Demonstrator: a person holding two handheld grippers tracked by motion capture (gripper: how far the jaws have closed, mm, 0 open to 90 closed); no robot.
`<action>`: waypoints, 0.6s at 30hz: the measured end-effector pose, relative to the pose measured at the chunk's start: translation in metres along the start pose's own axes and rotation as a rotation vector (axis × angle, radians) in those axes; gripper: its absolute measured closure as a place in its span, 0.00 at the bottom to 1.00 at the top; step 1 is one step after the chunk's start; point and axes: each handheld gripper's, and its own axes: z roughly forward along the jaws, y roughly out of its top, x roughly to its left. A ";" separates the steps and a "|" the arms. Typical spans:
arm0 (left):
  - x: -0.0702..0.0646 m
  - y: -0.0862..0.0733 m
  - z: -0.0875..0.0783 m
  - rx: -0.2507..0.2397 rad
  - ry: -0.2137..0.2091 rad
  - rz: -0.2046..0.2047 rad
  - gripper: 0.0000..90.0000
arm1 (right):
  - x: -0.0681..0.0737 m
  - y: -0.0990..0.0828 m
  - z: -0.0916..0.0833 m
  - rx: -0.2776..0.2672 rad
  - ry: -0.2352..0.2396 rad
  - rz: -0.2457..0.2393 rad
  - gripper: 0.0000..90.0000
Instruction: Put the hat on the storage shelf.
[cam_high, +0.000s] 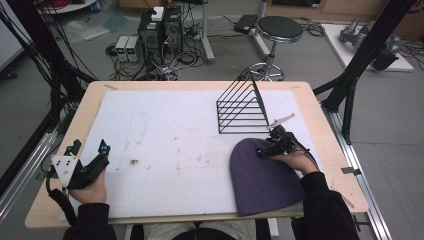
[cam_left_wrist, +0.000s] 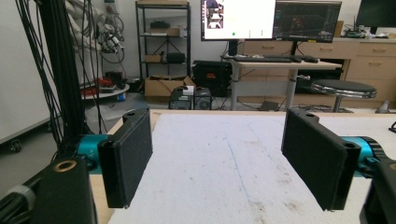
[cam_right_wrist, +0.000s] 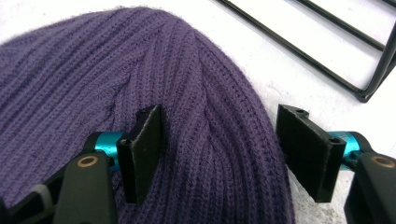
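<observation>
Beanie: the purple beanie (cam_high: 265, 177) lies flat on the white mat (cam_high: 165, 145), just in front of the black wire rack (cam_high: 242, 107).
Right gripper (cam_right_wrist: 219, 149): jaws apart, straddling the crown ridge, not yet pinching.
Left gripper (cam_left_wrist: 219, 163): wide open, empty, idle (far left).
Risk: you may nip only a thin fold, so the knit slips out; lifting toward the rack could snag it.

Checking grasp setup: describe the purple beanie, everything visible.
The purple beanie is a ribbed knit cap lying flat on the white mat, crown toward the black wire rack, brim at the table's near edge. The right gripper is at its crown edge, jaws apart, left jaw on the knit, fabric between them, not pinched.
</observation>
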 end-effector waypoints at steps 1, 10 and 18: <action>0.000 0.000 0.000 0.001 -0.002 -0.001 0.28 | 0.001 0.000 0.000 0.002 -0.004 0.000 0.37; 0.000 0.000 0.001 0.000 -0.003 -0.001 0.28 | 0.005 0.002 -0.003 0.019 0.025 0.022 0.62; -0.001 0.000 0.001 0.000 -0.006 0.001 0.28 | 0.005 0.003 -0.006 0.033 0.057 0.072 0.83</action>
